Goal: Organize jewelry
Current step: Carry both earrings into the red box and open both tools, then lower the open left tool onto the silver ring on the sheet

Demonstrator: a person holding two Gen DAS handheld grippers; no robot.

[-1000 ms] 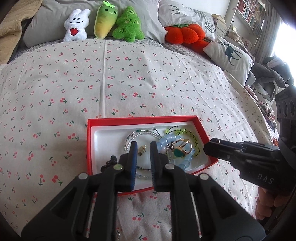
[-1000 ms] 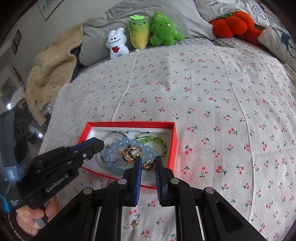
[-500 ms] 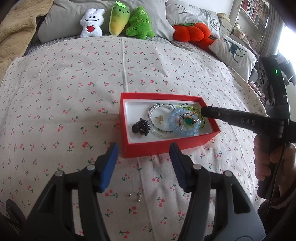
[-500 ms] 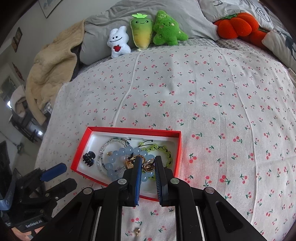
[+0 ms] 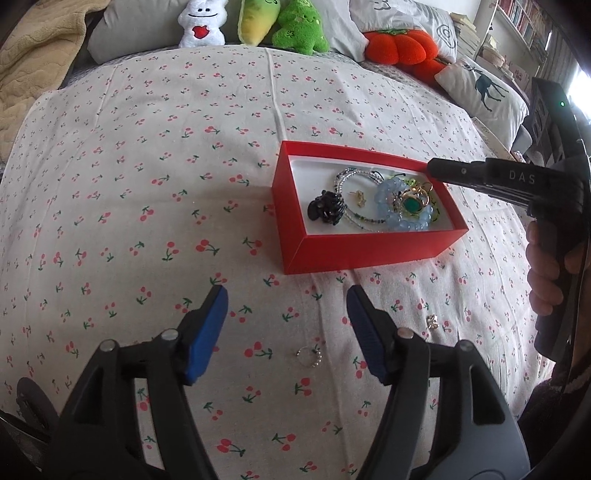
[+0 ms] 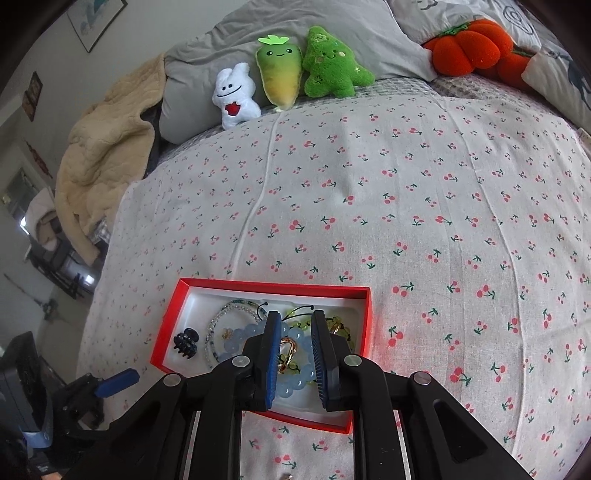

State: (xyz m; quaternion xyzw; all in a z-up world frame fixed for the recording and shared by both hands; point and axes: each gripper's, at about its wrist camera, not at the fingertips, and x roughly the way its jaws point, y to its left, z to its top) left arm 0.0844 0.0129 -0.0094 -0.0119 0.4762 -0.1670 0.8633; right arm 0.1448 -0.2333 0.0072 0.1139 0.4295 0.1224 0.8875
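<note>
A red box (image 5: 369, 254) with a white inside lies on the cherry-print bedsheet (image 5: 184, 184). It holds a black hair claw (image 5: 327, 207), a blue bead bracelet (image 5: 404, 218), a gold ring with a green stone (image 5: 412, 204), thin bead bracelets and a gold earring (image 5: 360, 197). My left gripper (image 5: 286, 291) hovers in front of the box, jaws opening, nothing between them. A small silver ring (image 5: 308, 357) and a gold earring (image 5: 431, 322) lie on the sheet near it. My right gripper (image 6: 295, 315) hangs over the box, jaws opening slightly; gold jewelry (image 6: 288, 349) shows through the gap, lying on the beads.
Plush toys (image 6: 288, 74) and grey pillows (image 6: 332, 33) line the far edge of the bed. A beige blanket (image 6: 103, 155) lies at the far left, an orange pumpkin cushion (image 5: 400, 44) at the far right. A hand (image 5: 546, 273) holds the right gripper's handle.
My left gripper let go of the black hair claw in the box, drew back toward the near side and opened wide. The right gripper's jaws parted a little over the box.
</note>
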